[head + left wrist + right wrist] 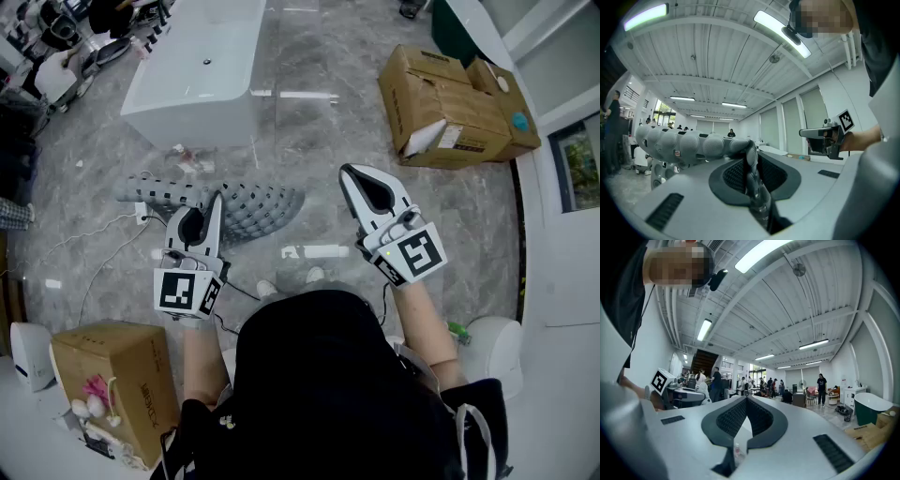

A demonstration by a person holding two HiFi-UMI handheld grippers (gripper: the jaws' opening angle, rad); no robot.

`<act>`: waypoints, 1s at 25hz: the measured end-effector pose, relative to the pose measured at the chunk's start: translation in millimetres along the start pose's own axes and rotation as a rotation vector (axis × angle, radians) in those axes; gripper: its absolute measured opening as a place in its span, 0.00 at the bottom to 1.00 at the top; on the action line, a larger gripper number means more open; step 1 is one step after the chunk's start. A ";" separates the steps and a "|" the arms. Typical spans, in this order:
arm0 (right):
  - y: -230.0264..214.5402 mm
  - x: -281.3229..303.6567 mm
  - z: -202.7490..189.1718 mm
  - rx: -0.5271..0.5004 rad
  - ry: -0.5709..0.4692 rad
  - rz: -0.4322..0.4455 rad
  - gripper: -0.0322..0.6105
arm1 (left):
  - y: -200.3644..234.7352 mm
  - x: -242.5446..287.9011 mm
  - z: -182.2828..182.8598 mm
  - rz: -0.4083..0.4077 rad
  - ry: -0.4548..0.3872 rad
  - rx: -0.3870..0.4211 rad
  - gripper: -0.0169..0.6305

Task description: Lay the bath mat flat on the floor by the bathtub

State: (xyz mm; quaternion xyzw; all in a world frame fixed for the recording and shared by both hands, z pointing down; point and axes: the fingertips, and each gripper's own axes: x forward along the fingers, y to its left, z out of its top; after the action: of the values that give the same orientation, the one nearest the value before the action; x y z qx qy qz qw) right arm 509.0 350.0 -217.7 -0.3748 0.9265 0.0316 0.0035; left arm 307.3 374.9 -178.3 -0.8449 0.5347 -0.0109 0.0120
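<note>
You have the bath mat (251, 208) pinched by one edge in your left gripper's (217, 199) jaws, bunched above the floor (328, 122) near the bathtub (197, 66), while your right gripper (352, 174) is closed on nothing, so laying it flat is not yet done.

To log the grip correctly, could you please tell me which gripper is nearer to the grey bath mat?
Left. The left gripper is clamped on the bath mat at its edge; the right gripper is shut and empty, held apart to the mat's right.
</note>
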 end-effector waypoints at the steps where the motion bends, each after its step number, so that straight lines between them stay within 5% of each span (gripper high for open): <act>1: 0.5 -0.7 -2.4 -0.003 0.005 0.002 0.09 | -0.2 0.3 0.5 0.003 -0.002 -0.002 0.12; 16: -81.1 -37.7 -45.2 0.132 0.024 -0.049 0.09 | -1.5 38.2 -19.0 0.096 0.049 -0.032 0.12; 25: -107.9 22.7 -77.6 0.178 0.080 -0.063 0.09 | 28.4 102.1 -51.7 0.019 0.105 -0.049 0.12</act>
State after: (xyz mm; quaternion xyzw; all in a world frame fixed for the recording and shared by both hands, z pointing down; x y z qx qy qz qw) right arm 569.1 252.1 -147.0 -0.4030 0.9129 -0.0657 0.0009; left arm 323.8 269.9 -126.9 -0.8380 0.5428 -0.0423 -0.0366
